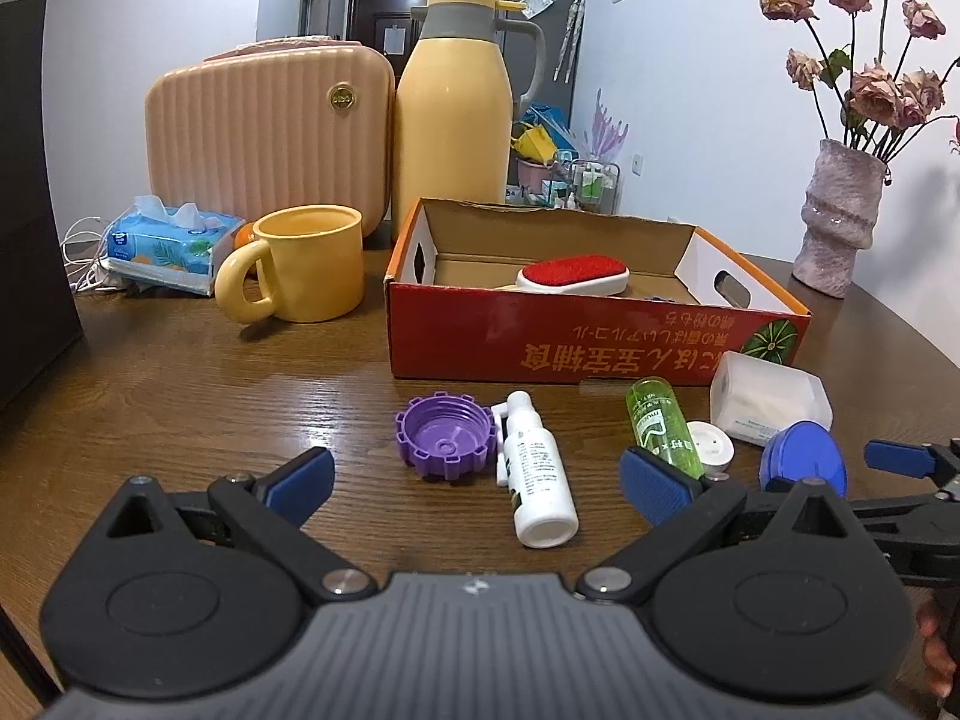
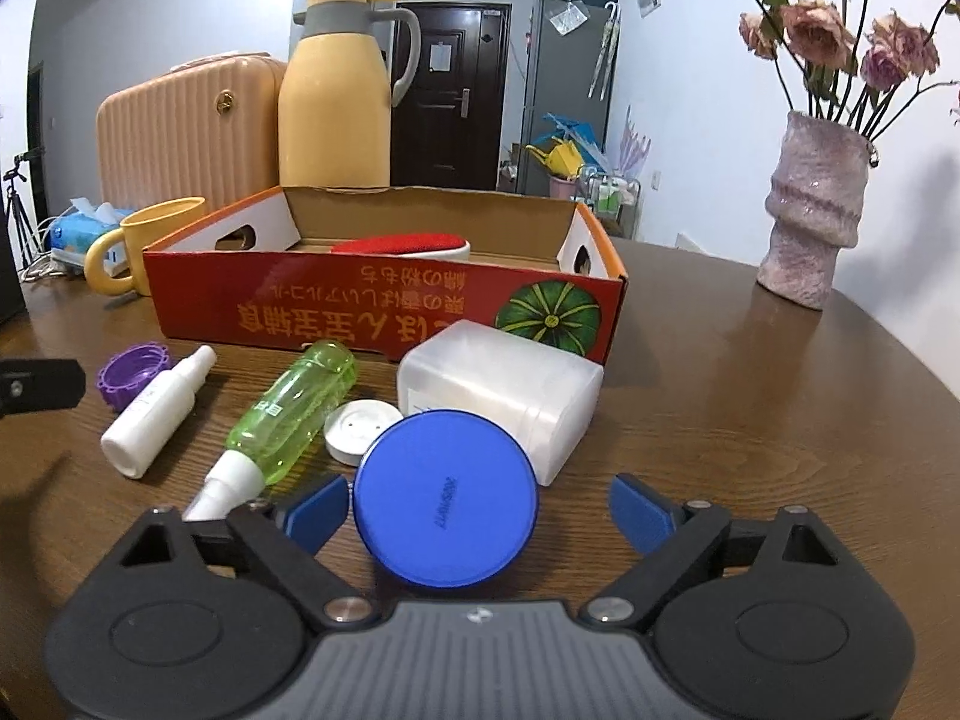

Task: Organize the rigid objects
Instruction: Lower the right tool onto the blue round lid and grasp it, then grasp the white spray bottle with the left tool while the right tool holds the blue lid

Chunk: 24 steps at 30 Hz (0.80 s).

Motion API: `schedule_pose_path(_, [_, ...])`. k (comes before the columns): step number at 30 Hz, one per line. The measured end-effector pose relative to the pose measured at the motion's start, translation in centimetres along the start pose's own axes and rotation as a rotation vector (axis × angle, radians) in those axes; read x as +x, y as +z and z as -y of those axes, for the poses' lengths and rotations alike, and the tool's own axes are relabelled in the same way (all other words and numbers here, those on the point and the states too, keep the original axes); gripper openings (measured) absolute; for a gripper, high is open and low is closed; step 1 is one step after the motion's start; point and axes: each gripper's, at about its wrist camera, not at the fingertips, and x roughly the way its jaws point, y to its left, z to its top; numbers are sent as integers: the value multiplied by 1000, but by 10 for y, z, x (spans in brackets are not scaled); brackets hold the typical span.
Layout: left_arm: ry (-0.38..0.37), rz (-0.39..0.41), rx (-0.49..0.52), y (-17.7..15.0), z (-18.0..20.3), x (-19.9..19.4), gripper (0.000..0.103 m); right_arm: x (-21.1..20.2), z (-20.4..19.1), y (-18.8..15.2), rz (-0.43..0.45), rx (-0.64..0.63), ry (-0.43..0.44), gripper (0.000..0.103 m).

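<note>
Here, a dark wood-grain bench (image 2: 750, 420) is seen carrying a ribbed peach case (image 1: 270, 138) and a smooth yellow flask (image 1: 453, 114) at the back. An open red cardboard box (image 1: 594, 348) is set before them, with a red-topped brush (image 1: 573, 276) inside. A frosted plastic container (image 2: 504, 384) is laid just beside the box. The round blue lid (image 2: 444, 504) is placed between the spread jaws of the right hand-held gripper (image 2: 477, 513), one pad just beside its edge. A green bottle (image 2: 294, 414), a white bottle (image 1: 537, 474) and a toothed purple cap (image 1: 444, 438) are laid nearby. The left hand-held gripper (image 1: 477, 483) is held spread over the white bottle.
</note>
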Motion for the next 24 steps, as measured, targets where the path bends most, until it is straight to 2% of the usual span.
schedule_pose_path(4, [2,-7,0,-1,0,2,103,4,0,0,-20,6,39,67])
schedule_pose_path(13, [6,-15,1,-2,0,4,103,-3,5,-1,13,29,58,66])
schedule_pose_path(24, [21,-36,2,-3,0,11,103,-27,23,-1,118,95,50,66])
